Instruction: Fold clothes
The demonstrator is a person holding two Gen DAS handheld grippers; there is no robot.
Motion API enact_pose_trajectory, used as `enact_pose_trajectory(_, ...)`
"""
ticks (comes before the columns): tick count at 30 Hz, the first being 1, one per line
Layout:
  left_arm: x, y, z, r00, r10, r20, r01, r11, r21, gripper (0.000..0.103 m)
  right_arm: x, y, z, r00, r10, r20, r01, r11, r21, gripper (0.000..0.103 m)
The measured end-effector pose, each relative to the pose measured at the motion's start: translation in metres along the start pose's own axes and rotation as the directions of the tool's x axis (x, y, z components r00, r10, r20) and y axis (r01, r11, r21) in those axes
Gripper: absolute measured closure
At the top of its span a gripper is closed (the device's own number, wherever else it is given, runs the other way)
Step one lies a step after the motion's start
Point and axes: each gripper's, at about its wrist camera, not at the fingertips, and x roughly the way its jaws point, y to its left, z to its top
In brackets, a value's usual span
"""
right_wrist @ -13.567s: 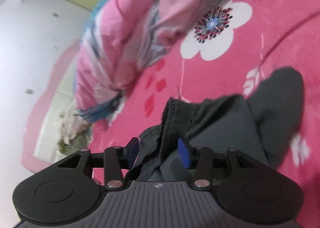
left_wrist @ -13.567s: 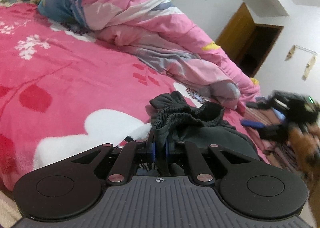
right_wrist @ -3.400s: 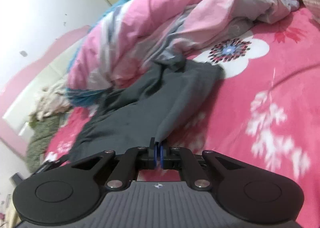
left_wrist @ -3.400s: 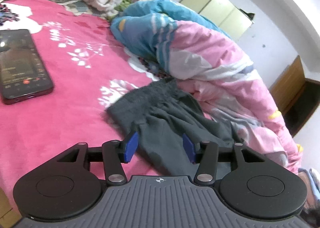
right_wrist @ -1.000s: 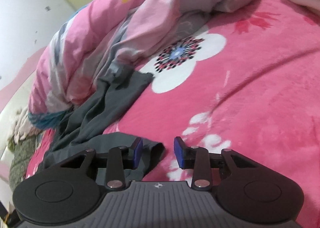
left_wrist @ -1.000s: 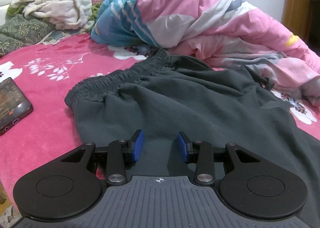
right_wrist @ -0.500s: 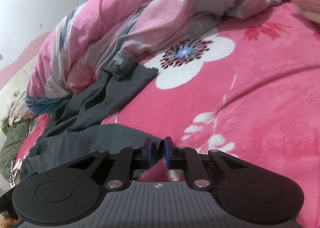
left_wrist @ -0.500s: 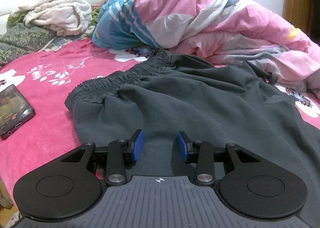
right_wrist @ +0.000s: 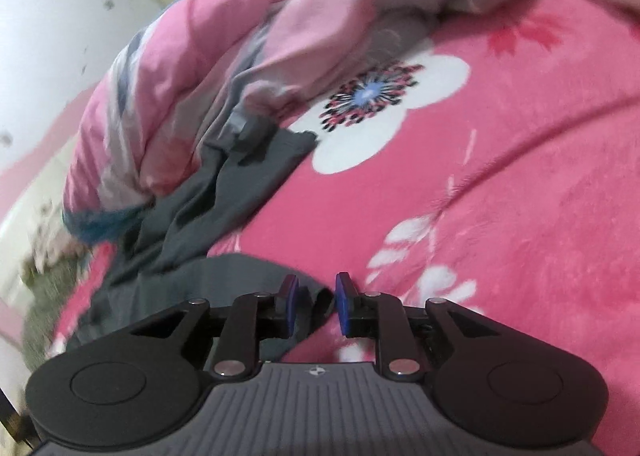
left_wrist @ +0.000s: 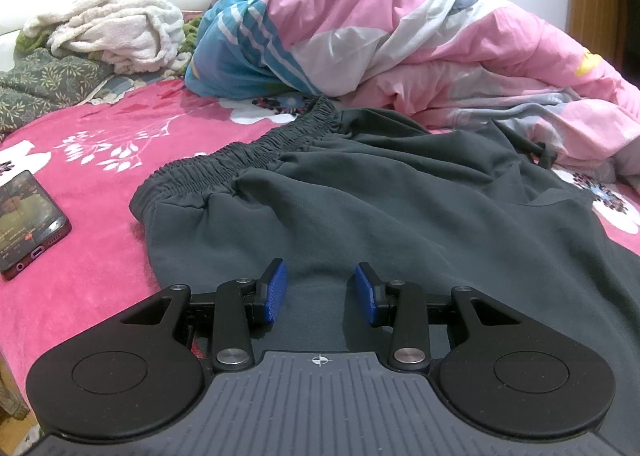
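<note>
Where the left gripper (left_wrist: 321, 292) hovers low over the near part of the grey trousers (left_wrist: 380, 216), its blue pads are spread apart with only flat cloth beneath them, pinching nothing. The trousers lie spread across the pink bed (left_wrist: 100, 256), waistband to the far left. Their right side runs out of the picture, and the gripper's body hides their near edge. The far side reaches the heaped quilt (left_wrist: 400, 36). A phone (left_wrist: 28, 216) lies on the bed to the left, cut off by the picture's edge, apart from the trousers. A pale towel (left_wrist: 112, 28) is bunched at the far left.

The right wrist view is blurred. The right gripper (right_wrist: 313, 304) has just been closing its jaws; the pads stand a little apart, with a tip of the trousers' edge in the gap. It is hard to make out any pinch on it. The gripper covers the cloth nearer than that.
</note>
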Motion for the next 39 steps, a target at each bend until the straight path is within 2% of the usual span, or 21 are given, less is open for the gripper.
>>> enact_pose_trajectory(1, 0.0, 0.0, 0.0, 1.0, 0.0, 0.0, 0.0, 1.0, -0.001, 0.066, -0.003, 0.005, 0.0, 1.0, -0.016, 0.01, 0.016, 0.999, -0.031, 0.103)
enact_pose_trajectory(6, 0.0, -0.001, 0.0, 1.0, 0.004, -0.001, -0.004, 1.0, 0.002, 0.066, -0.025, 0.021, 0.017, 0.988, -0.075, 0.138, 0.09, 0.991, -0.102, 0.103)
enact_pose_trajectory(11, 0.001, -0.002, -0.001, 1.0, 0.012, -0.001, -0.012, 1.0, 0.014, 0.066, 0.007, 0.03, 0.013, 0.958, -0.26, 0.121, 0.283, 0.929, -0.24, 0.103)
enact_pose_trajectory(14, 0.001, -0.002, -0.002, 1.0, 0.011, 0.0, -0.011, 1.0, 0.016, 0.065, 0.012, 0.023, 0.005, 0.946, -0.295, 0.133, 0.32, 0.916, -0.244, 0.1)
enact_pose_trajectory(17, 0.001, 0.0, -0.001, 1.0, 0.003, 0.002, -0.003, 1.0, 0.009, 0.065, -0.007, 0.018, 0.007, 0.925, -0.339, 0.172, 0.365, 0.917, -0.159, 0.094)
enact_pose_trajectory(18, 0.0, 0.001, -0.001, 1.0, 0.001, 0.002, -0.001, 1.0, 0.005, 0.065, -0.018, 0.015, 0.006, 0.927, -0.331, 0.178, 0.354, 0.927, -0.123, 0.092)
enact_pose_trajectory(21, -0.001, 0.002, -0.002, 1.0, -0.004, 0.004, 0.004, 1.0, -0.009, 0.065, -0.057, 0.01, -0.006, 0.968, -0.212, 0.133, 0.219, 0.975, -0.036, 0.078)
enact_pose_trajectory(23, -0.003, 0.003, -0.001, 1.0, -0.006, 0.007, 0.006, 1.0, -0.023, 0.065, -0.081, 0.01, -0.022, 0.991, -0.109, 0.073, 0.109, 0.994, 0.009, 0.059)
enact_pose_trajectory(24, -0.005, 0.004, -0.001, 1.0, -0.007, 0.012, 0.007, 0.999, -0.032, 0.065, -0.092, 0.013, -0.033, 0.997, -0.063, 0.045, 0.063, 0.998, 0.015, 0.057)
enact_pose_trajectory(27, -0.015, 0.008, 0.0, 0.998, -0.027, 0.049, 0.03, 0.998, -0.061, 0.065, -0.113, 0.025, -0.067, 0.997, 0.057, -0.045, -0.055, 0.998, 0.027, 0.053)
enact_pose_trajectory(29, -0.026, 0.008, 0.001, 0.994, -0.07, 0.082, 0.075, 0.995, -0.061, 0.065, -0.121, 0.034, -0.088, 0.988, 0.12, -0.099, -0.116, 0.992, 0.046, 0.045)
enact_pose_trajectory(30, -0.033, 0.005, 0.001, 0.99, -0.101, 0.101, 0.106, 0.993, -0.048, 0.065, -0.122, 0.039, -0.098, 0.983, 0.141, -0.121, -0.135, 0.989, 0.055, 0.045)
enact_pose_trajectory(31, -0.043, -0.001, 0.001, 0.982, -0.145, 0.119, 0.149, 0.989, -0.024, 0.065, -0.12, 0.042, -0.105, 0.979, 0.152, -0.133, -0.145, 0.987, 0.062, 0.045)
enact_pose_trajectory(33, -0.063, -0.012, -0.004, 0.953, -0.273, 0.128, 0.272, 0.962, 0.024, 0.064, -0.114, 0.048, -0.115, 0.975, 0.163, -0.152, -0.154, 0.986, 0.069, 0.049)
enact_pose_trajectory(34, -0.072, -0.019, -0.009, 0.933, -0.339, 0.121, 0.335, 0.941, 0.048, 0.061, -0.109, 0.05, -0.117, 0.974, 0.162, -0.161, -0.152, 0.986, 0.071, 0.06)
enact_pose_trajectory(35, -0.081, -0.026, -0.015, 0.907, -0.407, 0.104, 0.401, 0.913, 0.076, 0.059, -0.105, 0.051, -0.118, 0.973, 0.159, -0.17, -0.149, 0.986, 0.069, 0.081)
enact_pose_trajectory(36, -0.088, -0.033, -0.022, 0.881, -0.466, 0.084, 0.457, 0.884, 0.102, 0.055, -0.101, 0.053, -0.117, 0.972, 0.148, -0.18, -0.139, 0.988, 0.065, 0.093)
enact_pose_trajectory(37, -0.092, -0.039, -0.027, 0.861, -0.505, 0.063, 0.495, 0.86, 0.124, 0.054, -0.096, 0.054, -0.115, 0.972, 0.135, -0.19, -0.126, 0.99, 0.06, 0.099)
enact_pose_trajectory(39, -0.1, -0.051, -0.038, 0.82, -0.572, 0.023, 0.561, 0.811, 0.165, 0.053, -0.088, 0.061, -0.104, 0.976, 0.11, -0.189, -0.104, 0.994, 0.042, 0.1)
